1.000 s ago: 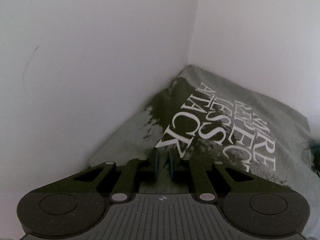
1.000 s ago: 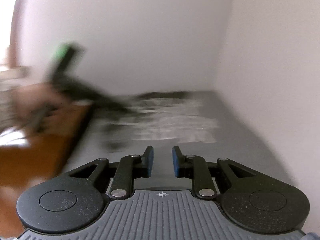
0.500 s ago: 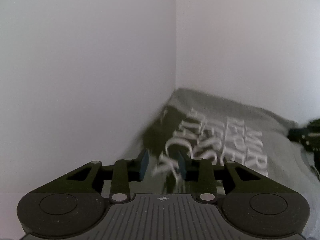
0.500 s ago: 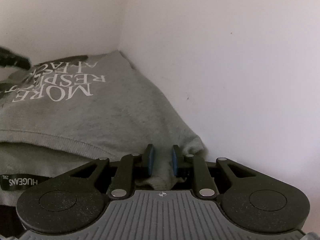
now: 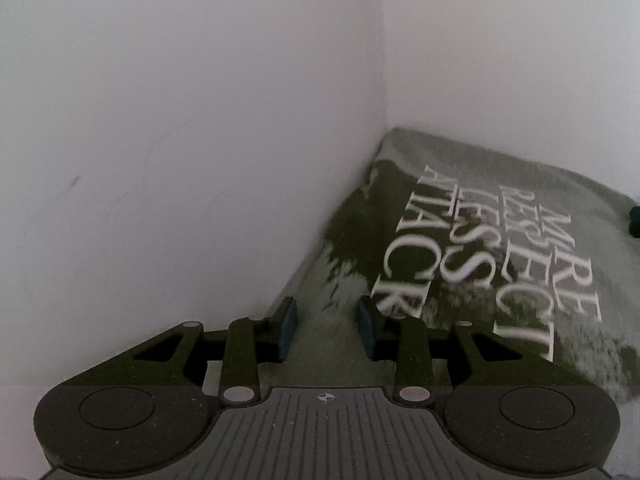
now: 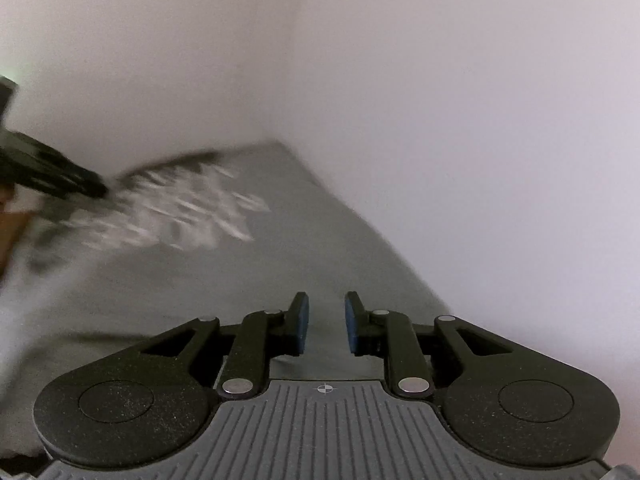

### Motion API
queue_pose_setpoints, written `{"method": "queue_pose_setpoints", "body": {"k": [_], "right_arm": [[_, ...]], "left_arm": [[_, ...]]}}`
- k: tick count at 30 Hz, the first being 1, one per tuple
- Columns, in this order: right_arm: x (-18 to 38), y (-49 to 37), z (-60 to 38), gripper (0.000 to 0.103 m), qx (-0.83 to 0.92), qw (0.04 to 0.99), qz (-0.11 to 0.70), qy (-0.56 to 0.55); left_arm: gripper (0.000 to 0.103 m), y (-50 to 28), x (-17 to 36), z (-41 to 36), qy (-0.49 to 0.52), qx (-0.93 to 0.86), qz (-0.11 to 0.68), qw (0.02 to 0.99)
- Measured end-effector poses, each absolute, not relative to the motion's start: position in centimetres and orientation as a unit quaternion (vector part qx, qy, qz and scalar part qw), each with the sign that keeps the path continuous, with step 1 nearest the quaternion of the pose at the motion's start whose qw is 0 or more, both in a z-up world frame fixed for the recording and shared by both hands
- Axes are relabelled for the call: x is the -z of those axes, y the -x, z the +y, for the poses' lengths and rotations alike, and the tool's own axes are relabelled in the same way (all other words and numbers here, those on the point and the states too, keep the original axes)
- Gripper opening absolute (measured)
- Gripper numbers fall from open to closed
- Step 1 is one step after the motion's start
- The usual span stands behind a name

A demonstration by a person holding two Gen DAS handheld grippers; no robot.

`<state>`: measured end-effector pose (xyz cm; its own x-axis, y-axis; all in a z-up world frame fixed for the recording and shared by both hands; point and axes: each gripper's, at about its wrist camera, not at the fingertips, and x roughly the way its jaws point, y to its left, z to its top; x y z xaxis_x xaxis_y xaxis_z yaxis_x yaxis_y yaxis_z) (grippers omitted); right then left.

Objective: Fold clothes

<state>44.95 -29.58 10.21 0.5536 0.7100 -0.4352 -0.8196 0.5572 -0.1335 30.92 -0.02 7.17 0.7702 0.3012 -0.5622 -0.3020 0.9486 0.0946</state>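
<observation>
Now we go left to right, left wrist view first. White wall fills the left side and meets a second wall at a corner. Left gripper sits low centre, blue pads apart at a moderate gap; its jaws have just been opening, and we see nothing clamped between them, only grey cloth lying below the gap. Grey T-shirt lies folded in the corner, pushed against both walls, with a dark splash print and white lettering facing up. At the far right edge a small dark shape pokes in above the shirt, probably the other gripper's tip, too little of it shows to be sure.

Right wrist view, heavy motion blur on the left half. Left gripper enters from the left edge as a dark bar, its tip over the printed end of the T-shirt; whether it touches the cloth we cannot tell. A brown patch shows at the left edge under it. Lettering is smeared, unreadable. Right gripper is low centre, blue pads a narrow gap apart, nothing pinched, plain grey shirt fabric beneath. Wall runs along the shirt's right edge.
</observation>
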Motion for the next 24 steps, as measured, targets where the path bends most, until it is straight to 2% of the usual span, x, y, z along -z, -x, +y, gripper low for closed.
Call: {"method": "queue_pose_setpoints", "body": {"k": [3, 8, 11, 15, 18, 24], "right_arm": [[-11.4, -41.6, -28.3, 0.029, -0.492, 0.843, 0.172, 0.136], [-11.3, -35.5, -22.5, 0.025, -0.563, 0.796, 0.179, 0.131], [-10.2, -33.0, -20.5, 0.025, -0.575, 0.777, 0.184, 0.177], [-9.0, -31.8, -21.8, 0.025, -0.573, 0.771, 0.19, 0.204], [-8.9, -31.5, -22.6, 0.025, -0.574, 0.766, 0.189, 0.219], [-8.8, -30.5, -24.2, 0.025, -0.574, 0.763, 0.174, 0.242]], "left_arm": [[0.037, -29.7, -6.9, -0.9, -0.014, -0.165, 0.305, 0.938], [0.037, -27.8, -7.7, -1.8, -0.012, -0.174, 0.298, 0.939], [0.037, -27.1, -8.7, -2.5, 0.0, -0.164, 0.281, 0.945], [0.048, -27.5, -8.7, -4.4, -0.012, -0.126, 0.285, 0.95], [0.047, -27.9, -8.0, -5.6, -0.031, -0.101, 0.304, 0.947], [0.047, -26.8, -6.8, -3.9, -0.004, -0.108, 0.339, 0.935]]}}
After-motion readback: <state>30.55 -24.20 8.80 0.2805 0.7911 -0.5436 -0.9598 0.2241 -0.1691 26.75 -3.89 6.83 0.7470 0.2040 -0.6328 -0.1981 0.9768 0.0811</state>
